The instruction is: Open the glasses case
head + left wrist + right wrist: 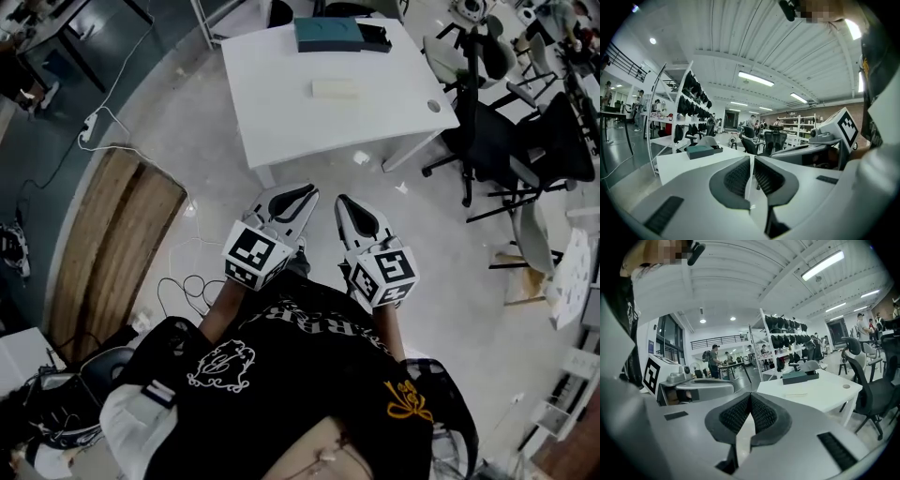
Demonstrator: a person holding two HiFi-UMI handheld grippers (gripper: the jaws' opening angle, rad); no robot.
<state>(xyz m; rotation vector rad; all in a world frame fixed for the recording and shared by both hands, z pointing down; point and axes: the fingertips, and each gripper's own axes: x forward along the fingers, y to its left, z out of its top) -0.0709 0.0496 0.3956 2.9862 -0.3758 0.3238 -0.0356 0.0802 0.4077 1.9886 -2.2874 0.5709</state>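
Note:
A white table (pixel 281 103) stands ahead of me on the pale floor. A flat cream case (pixel 335 89) lies near its middle, and a teal box (pixel 328 35) with a dark piece beside it sits at the far edge. Both grippers hang side by side in front of my body, well short of the table. My left gripper (pixel 305 192) is shut with nothing in it, pads meeting at the tips (pixel 752 159). My right gripper (pixel 342 202) is also shut and empty (pixel 750 395). The teal box (pixel 794 377) and the cream case (pixel 796 394) show in the right gripper view.
Black office chairs (pixel 506 141) crowd the table's right side. A wooden board (pixel 112 244) lies on the floor at the left, with loose cables (pixel 183 286) and a power strip (pixel 89 127) nearby. Racks, desks and people fill the room beyond the table.

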